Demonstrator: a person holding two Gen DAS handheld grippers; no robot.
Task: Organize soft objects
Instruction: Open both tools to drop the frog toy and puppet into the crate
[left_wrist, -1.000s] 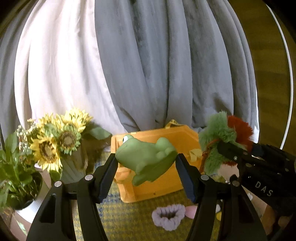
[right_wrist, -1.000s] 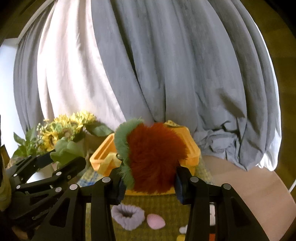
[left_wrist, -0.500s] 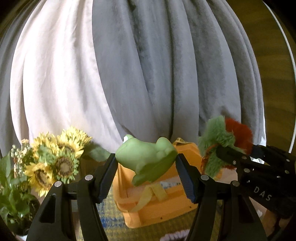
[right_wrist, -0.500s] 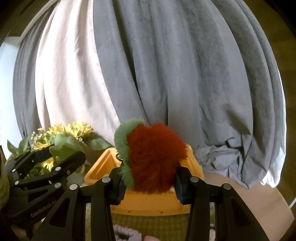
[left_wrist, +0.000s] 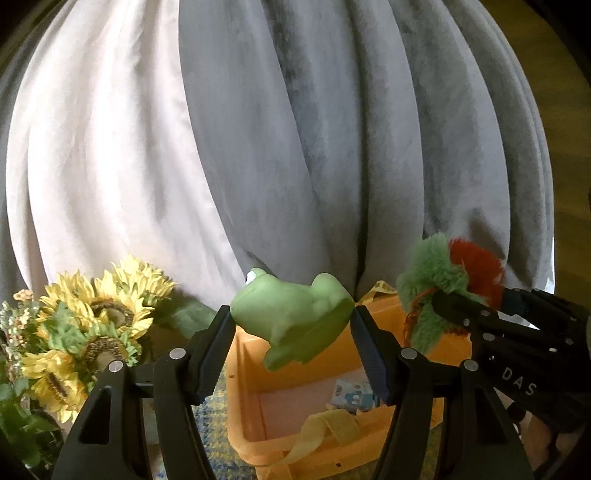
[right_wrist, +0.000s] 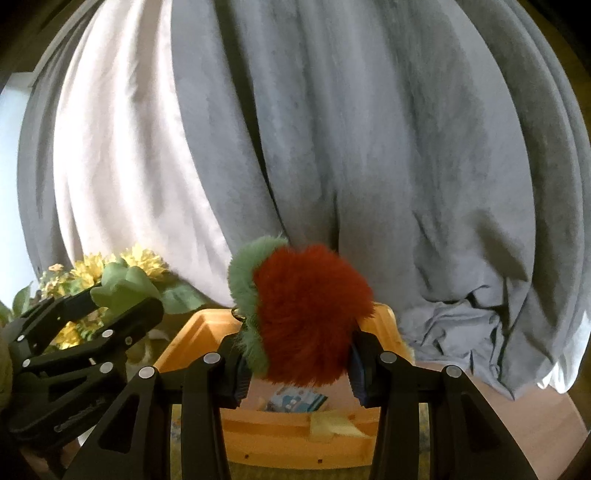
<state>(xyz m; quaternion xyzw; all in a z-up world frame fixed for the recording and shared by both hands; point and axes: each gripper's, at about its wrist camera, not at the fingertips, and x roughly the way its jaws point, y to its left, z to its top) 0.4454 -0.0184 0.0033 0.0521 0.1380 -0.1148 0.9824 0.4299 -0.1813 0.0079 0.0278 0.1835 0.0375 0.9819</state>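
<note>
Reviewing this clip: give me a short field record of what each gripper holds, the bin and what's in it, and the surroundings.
left gripper: shut on green frog toy
right gripper: shut on red and green fuzzy toy
bin: orange bin, open, ahead of and below both toys
bin contents: small printed packet, yellow ribbon
surroundings: sunflowers at left, grey curtain behind

There were two black grippers, the left gripper (left_wrist: 291, 332) and the right gripper (right_wrist: 297, 354). There was one soft green frog toy (left_wrist: 291, 317) and one fluffy red and green pom-pom toy (right_wrist: 303, 314). There was one orange plastic box (left_wrist: 295, 417). There was one bunch of yellow sunflowers (left_wrist: 92, 328).
</note>
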